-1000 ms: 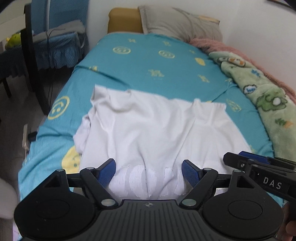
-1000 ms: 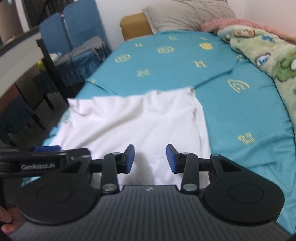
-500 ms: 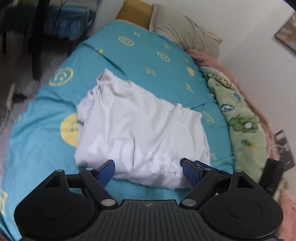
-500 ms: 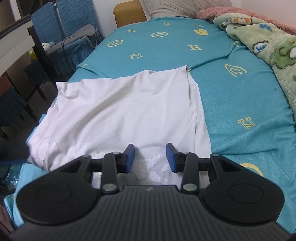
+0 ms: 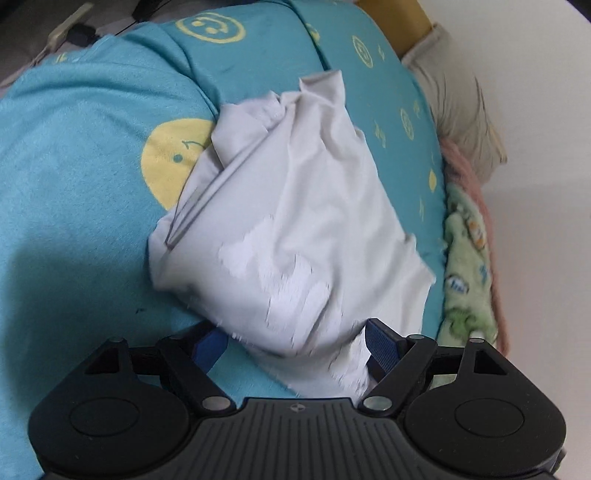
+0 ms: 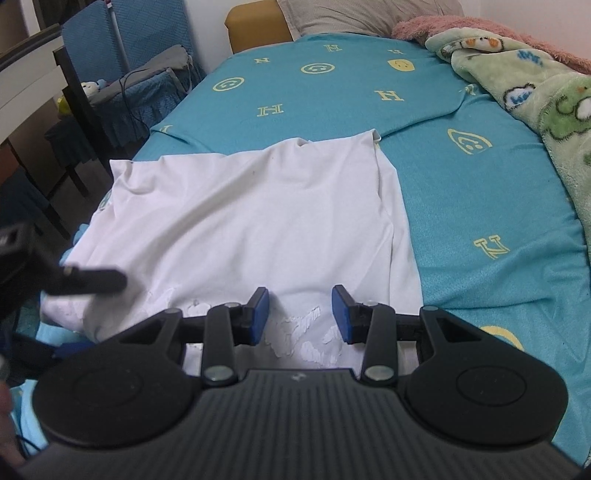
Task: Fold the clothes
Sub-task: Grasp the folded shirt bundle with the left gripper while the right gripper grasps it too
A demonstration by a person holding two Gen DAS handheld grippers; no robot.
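A white T-shirt (image 6: 251, 221) lies spread on the teal bedsheet (image 6: 480, 192), white print near its close edge. In the left wrist view the shirt (image 5: 295, 221) looks rumpled, with a bunched fold at its left side. My left gripper (image 5: 295, 350) is open, tilted steeply, its fingers on either side of the shirt's near edge; it also shows blurred in the right wrist view (image 6: 88, 280) at the shirt's left edge. My right gripper (image 6: 300, 314) is open and empty just over the shirt's near hem.
A green patterned blanket (image 6: 535, 92) and pink blanket (image 6: 443, 26) lie along the right side of the bed. A grey pillow (image 6: 362, 14) and yellow headboard (image 6: 255, 22) are at the far end. Blue-covered chairs (image 6: 140, 81) and a dark table stand left of the bed.
My left gripper has swung left and rolled over, now looking along the shirt from its left side. My right gripper has risen slightly and stays over the near hem. Both stay open.
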